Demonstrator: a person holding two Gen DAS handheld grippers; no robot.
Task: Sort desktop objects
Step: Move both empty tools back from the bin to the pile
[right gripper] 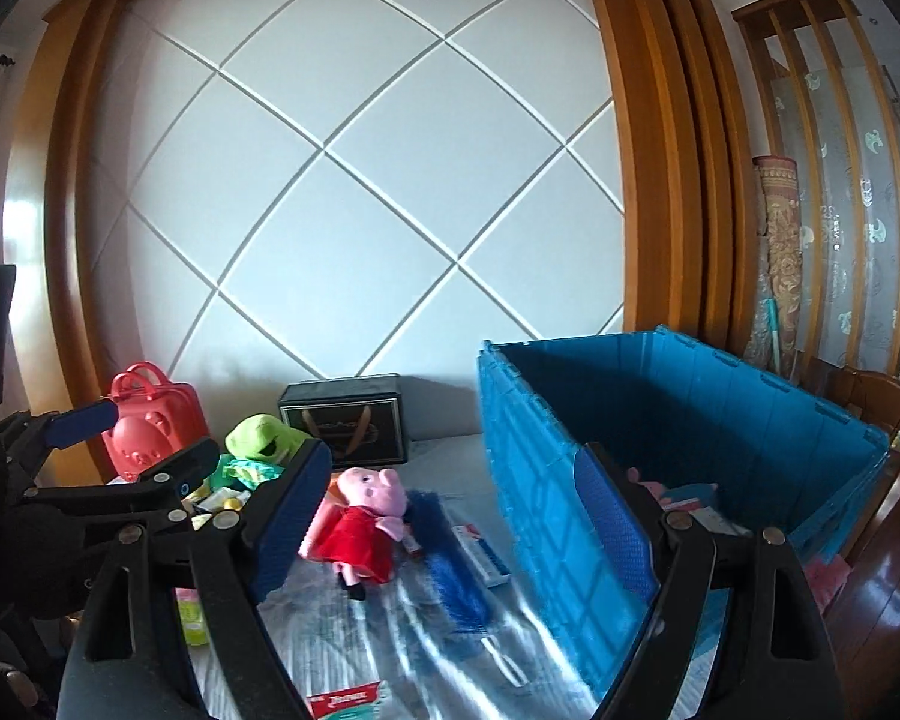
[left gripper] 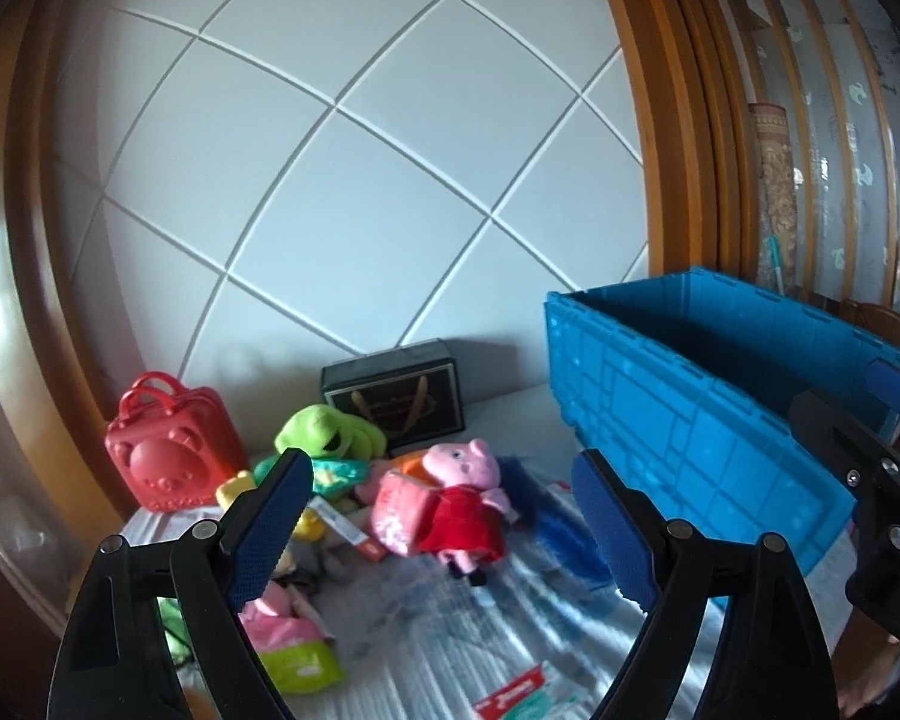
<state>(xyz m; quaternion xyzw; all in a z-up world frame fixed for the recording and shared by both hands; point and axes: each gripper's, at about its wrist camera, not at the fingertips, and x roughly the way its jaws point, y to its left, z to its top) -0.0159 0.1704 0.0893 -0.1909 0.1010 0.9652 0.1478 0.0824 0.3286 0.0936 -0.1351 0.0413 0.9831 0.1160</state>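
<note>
A pink pig plush in a red dress (left gripper: 463,504) (right gripper: 367,525) lies on the table among a pile of small toys and packets. A green frog plush (left gripper: 330,429) (right gripper: 263,435) lies behind it. A blue crate (left gripper: 708,420) (right gripper: 660,438) stands open at the right, with a few items inside. My left gripper (left gripper: 444,510) is open and empty, above the table in front of the pig. My right gripper (right gripper: 450,516) is open and empty, straddling the crate's near left wall. A blue feathery object (right gripper: 450,564) lies beside the crate.
A red bear-face case (left gripper: 171,450) (right gripper: 150,426) stands at the back left. A black gift box (left gripper: 399,399) (right gripper: 348,423) stands against the wall. Packets (left gripper: 294,648) lie at the front left, a red-and-white packet (right gripper: 345,702) at the front edge. Wooden frames flank the wall.
</note>
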